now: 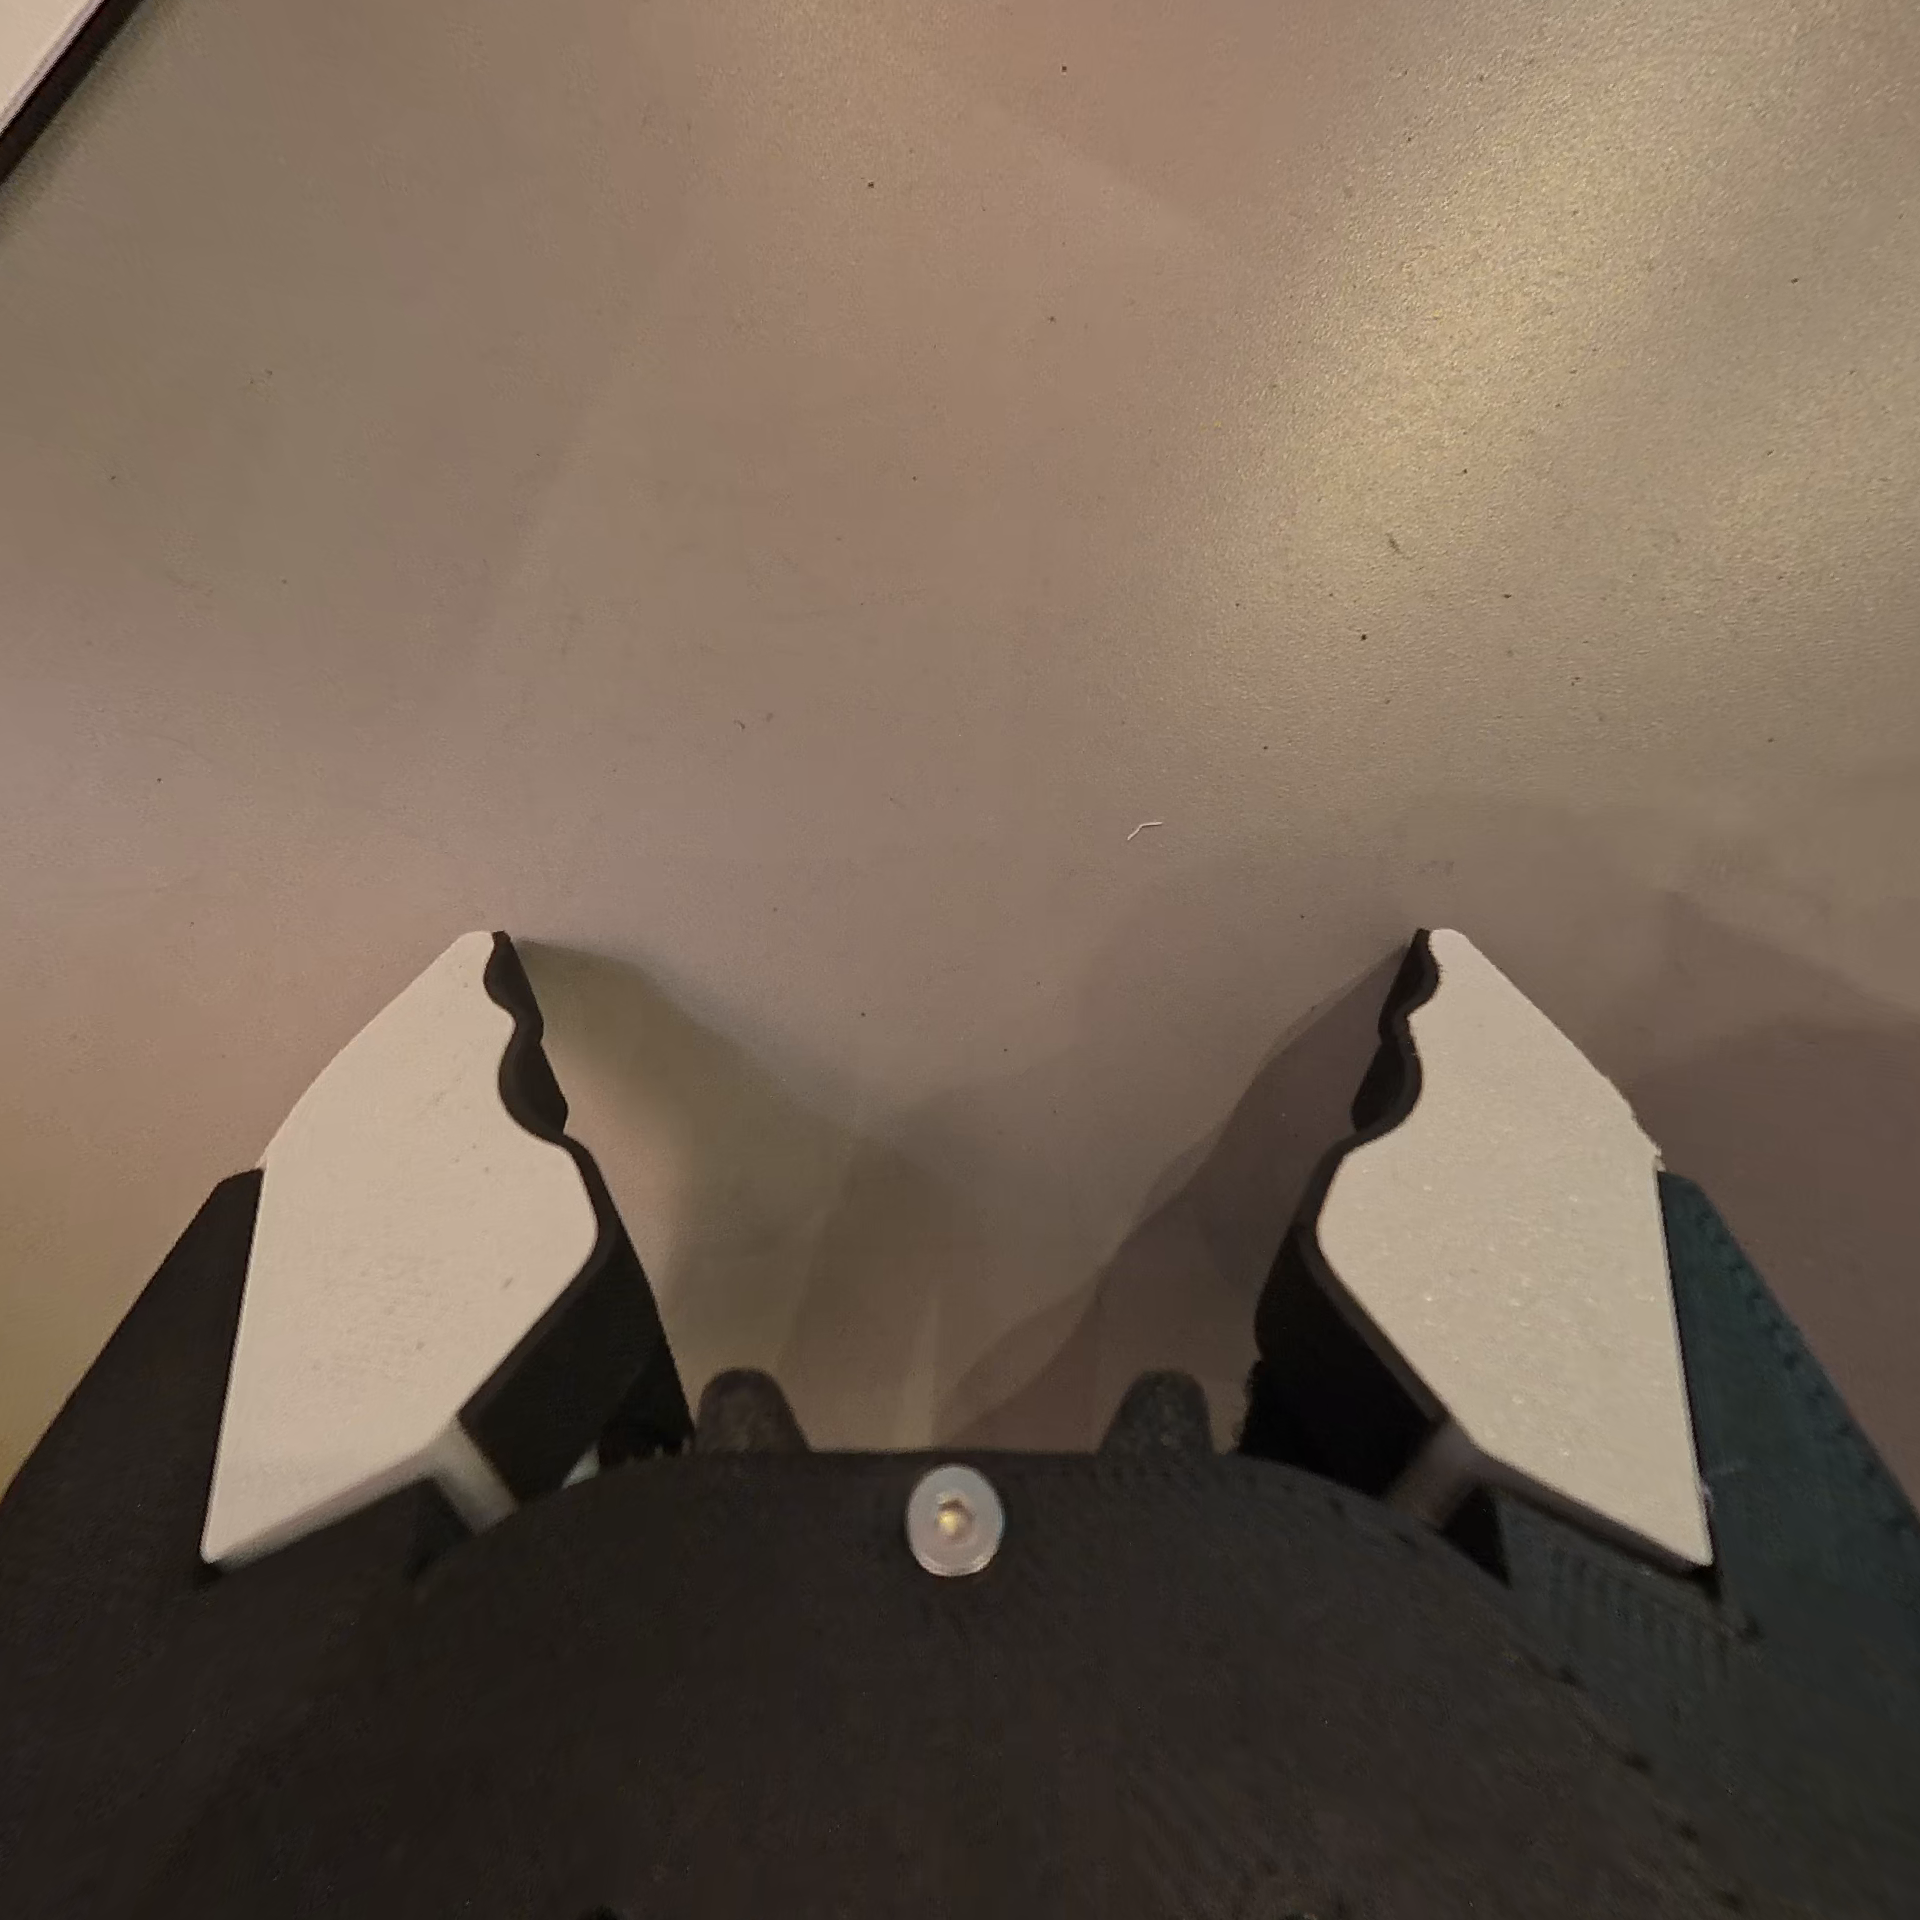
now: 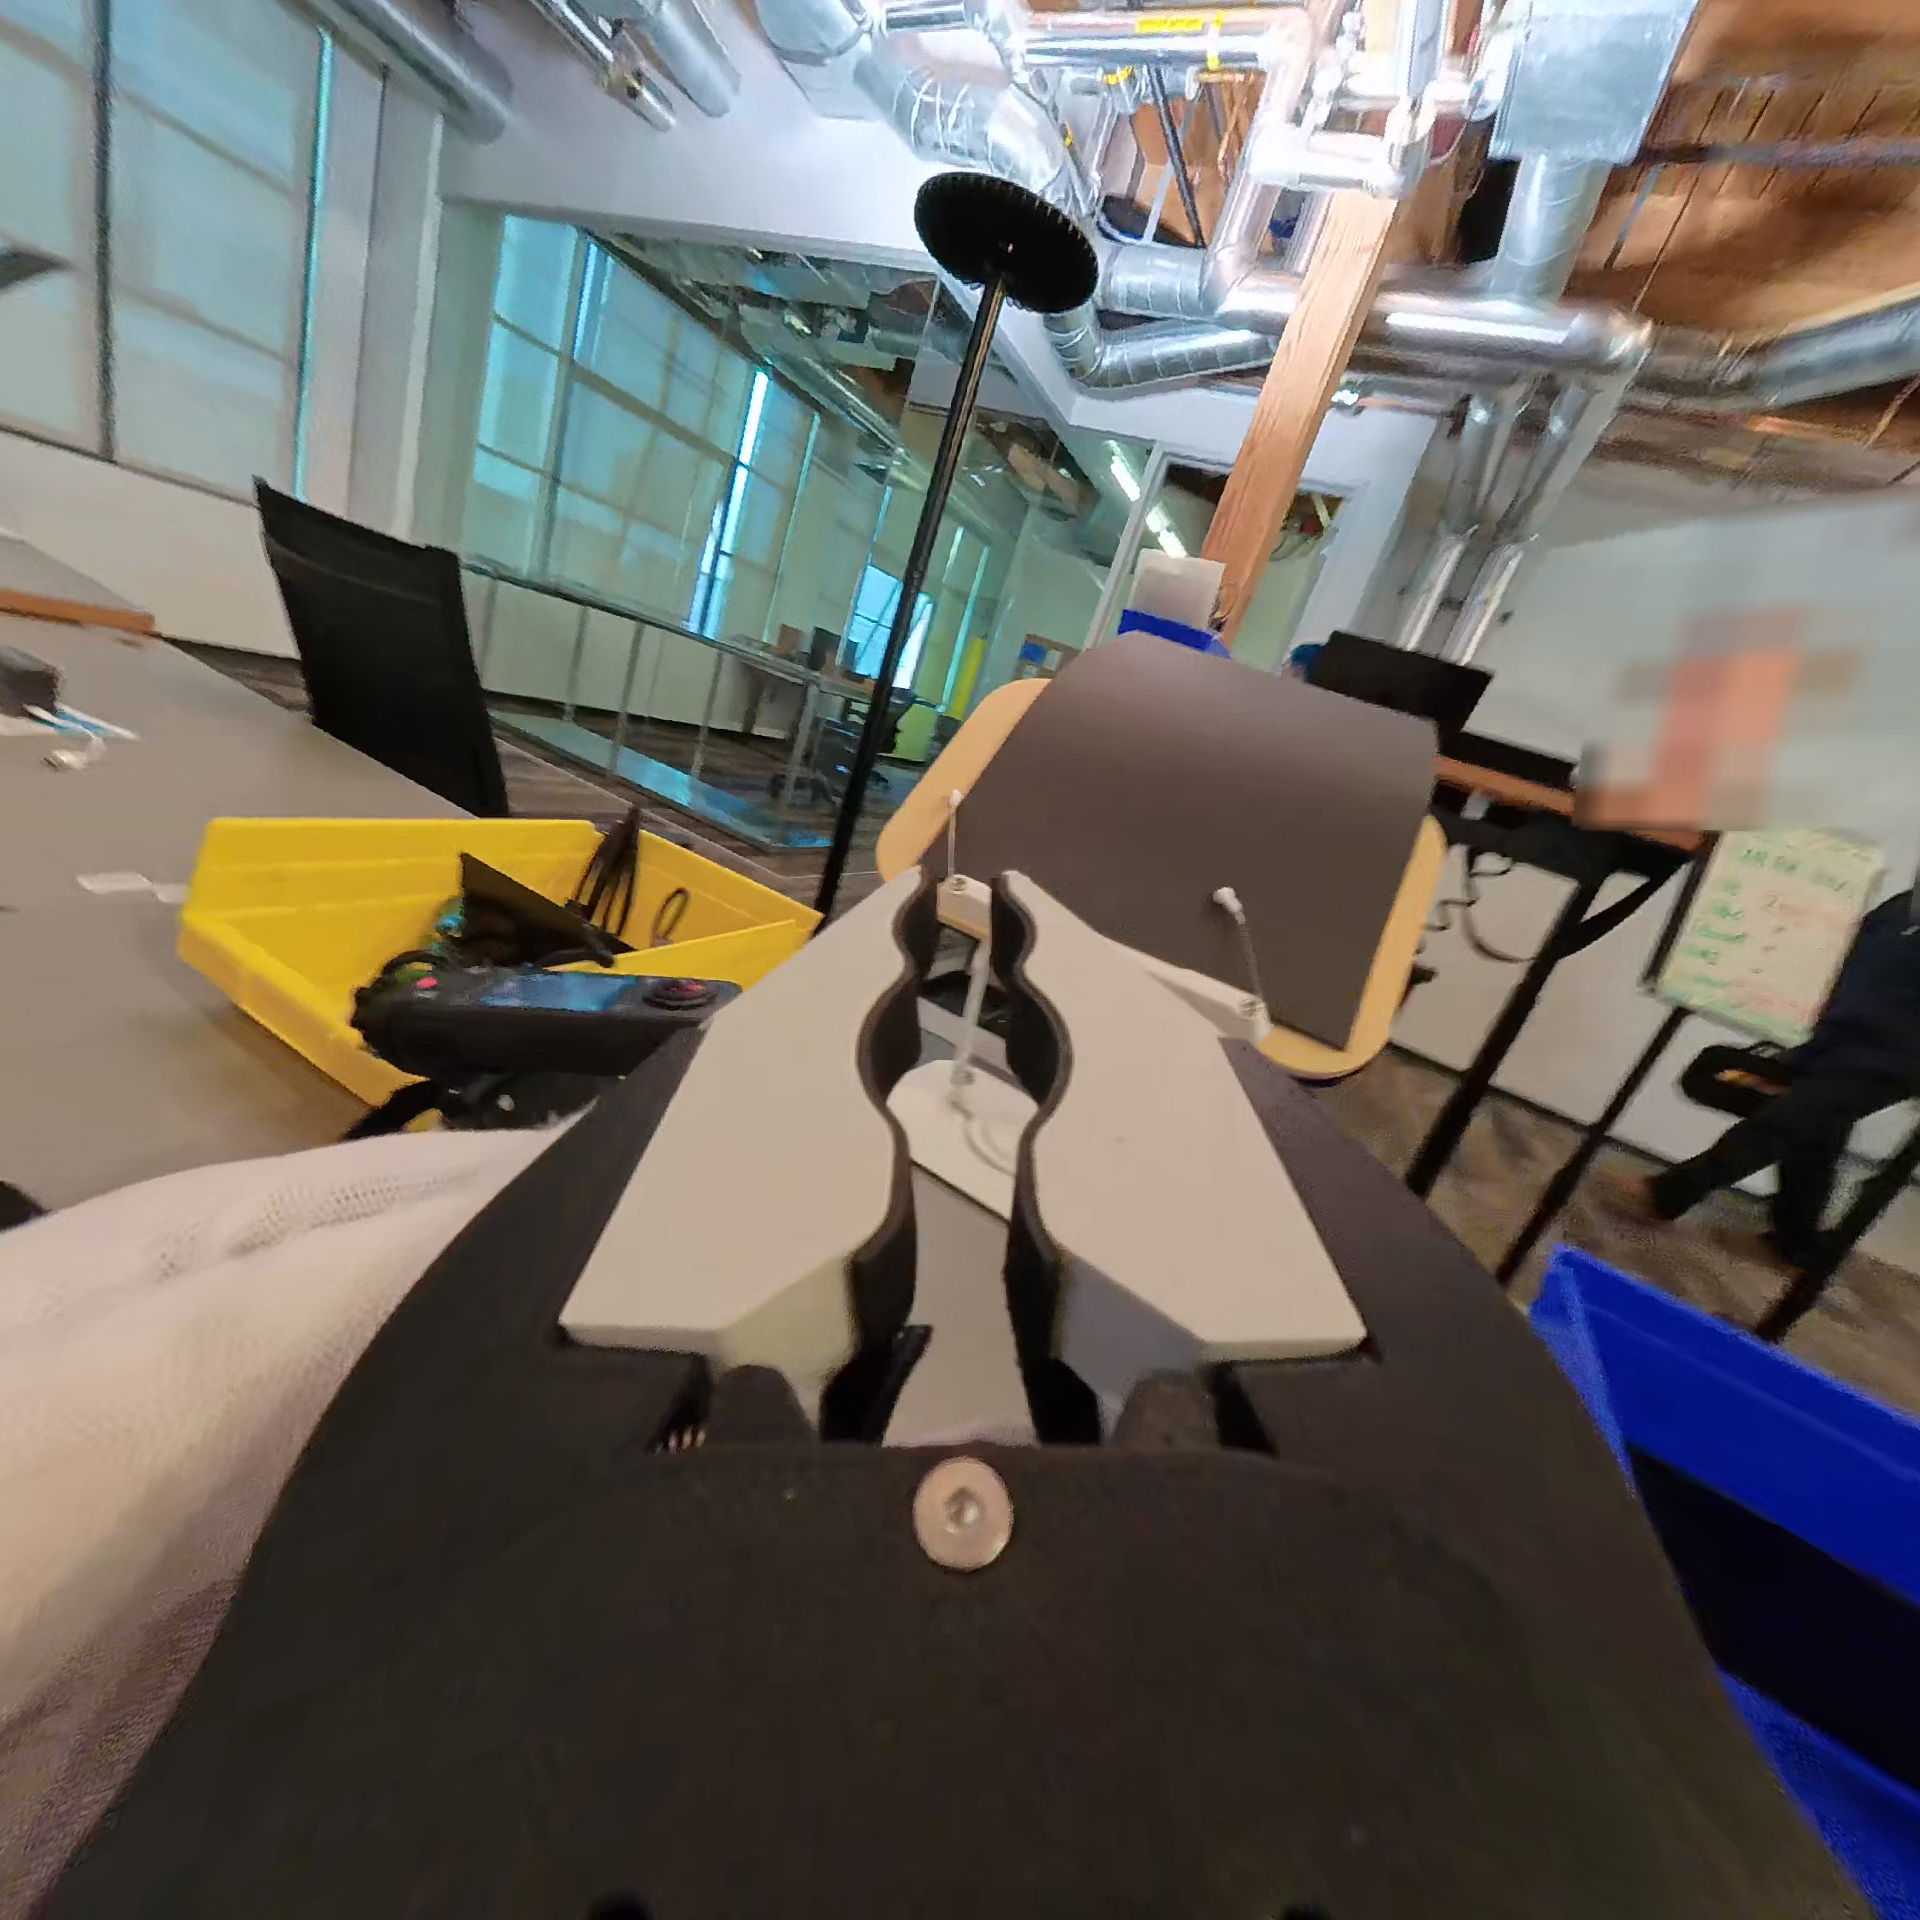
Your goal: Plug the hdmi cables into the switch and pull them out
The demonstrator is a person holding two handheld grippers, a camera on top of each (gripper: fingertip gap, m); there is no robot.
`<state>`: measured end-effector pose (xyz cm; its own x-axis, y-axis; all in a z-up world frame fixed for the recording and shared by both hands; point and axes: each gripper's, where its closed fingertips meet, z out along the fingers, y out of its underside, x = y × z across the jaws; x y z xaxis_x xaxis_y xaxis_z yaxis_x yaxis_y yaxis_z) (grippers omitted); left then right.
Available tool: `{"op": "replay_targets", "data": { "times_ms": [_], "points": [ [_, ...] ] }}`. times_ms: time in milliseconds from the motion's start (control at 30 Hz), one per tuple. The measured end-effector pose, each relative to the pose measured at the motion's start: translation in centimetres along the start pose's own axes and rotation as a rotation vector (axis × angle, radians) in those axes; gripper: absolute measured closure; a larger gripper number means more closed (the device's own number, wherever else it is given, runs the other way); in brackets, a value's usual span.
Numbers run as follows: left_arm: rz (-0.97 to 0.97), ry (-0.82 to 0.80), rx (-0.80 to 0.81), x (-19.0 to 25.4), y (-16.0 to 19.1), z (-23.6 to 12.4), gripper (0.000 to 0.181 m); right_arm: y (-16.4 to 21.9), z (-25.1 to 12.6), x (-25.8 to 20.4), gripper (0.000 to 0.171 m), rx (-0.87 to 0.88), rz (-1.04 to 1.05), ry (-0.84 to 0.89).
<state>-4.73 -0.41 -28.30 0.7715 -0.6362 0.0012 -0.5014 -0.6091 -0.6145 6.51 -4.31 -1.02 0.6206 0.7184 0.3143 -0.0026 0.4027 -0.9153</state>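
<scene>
Left gripper (image 1: 961, 940): jaws spread wide, holding nothing, poised over a bare grey table (image 1: 935, 468); right gripper (image 2: 961, 888): jaws nearly closed with a narrow gap, gripping nothing, raised and tilted toward the room; yellow bin (image 2: 312, 883) of dark cables on the table, left; blue bin (image 2: 1714, 1455), right; HDMI cables and switch cannot be made out.

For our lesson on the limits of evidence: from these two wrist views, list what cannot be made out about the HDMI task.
- HDMI cables and switch: in neither view. The left wrist view shows only bare grey table beyond the open left tool.
- Right tool: nearly shut, nothing visibly gripped.
- Yellow bin, right wrist view: dark tangled contents, too small to identify.
- Blue bin: cut off by the right edge.
</scene>
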Motion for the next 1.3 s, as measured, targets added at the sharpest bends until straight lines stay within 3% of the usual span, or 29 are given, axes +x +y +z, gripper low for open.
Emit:
{"op": "replay_targets", "data": {
  "times_ms": [167,267,400,467,967,1133,1300],
  "points": [
    [0.0,0.0,0.0,0.0,0.0,0.0,0.035,-0.6,-0.3,0.6,0.17,0.033,0.35,-0.084],
    [0.0,0.0,0.0,0.0,0.0,0.0,0.035,0.0,-0.1,0.6,0.167,0.024,0.576,-0.162],
    [0.0,0.0,0.0,0.0,0.0,0.0,0.035,0.3,0.0,0.9,0.153,0.032,0.662,-0.231],
    [0.0,0.0,0.0,0.0,0.0,0.0,0.035,-0.4,-0.2,1.1,0.155,0.056,0.675,-0.247],
    [0.0,0.0,0.0,0.0,0.0,0.0,0.035,-0.7,-0.6,2.2,0.135,0.081,0.525,-0.246],
    [0.0,0.0,0.0,0.0,0.0,0.0,0.035,1.1,-0.1,3.1,0.139,0.007,0.25,-0.086],
    [0.0,0.0,0.0,0.0,0.0,0.0,0.035,1.7,0.3,2.6,0.127,-0.041,0.026,-0.054]
  ]
}}
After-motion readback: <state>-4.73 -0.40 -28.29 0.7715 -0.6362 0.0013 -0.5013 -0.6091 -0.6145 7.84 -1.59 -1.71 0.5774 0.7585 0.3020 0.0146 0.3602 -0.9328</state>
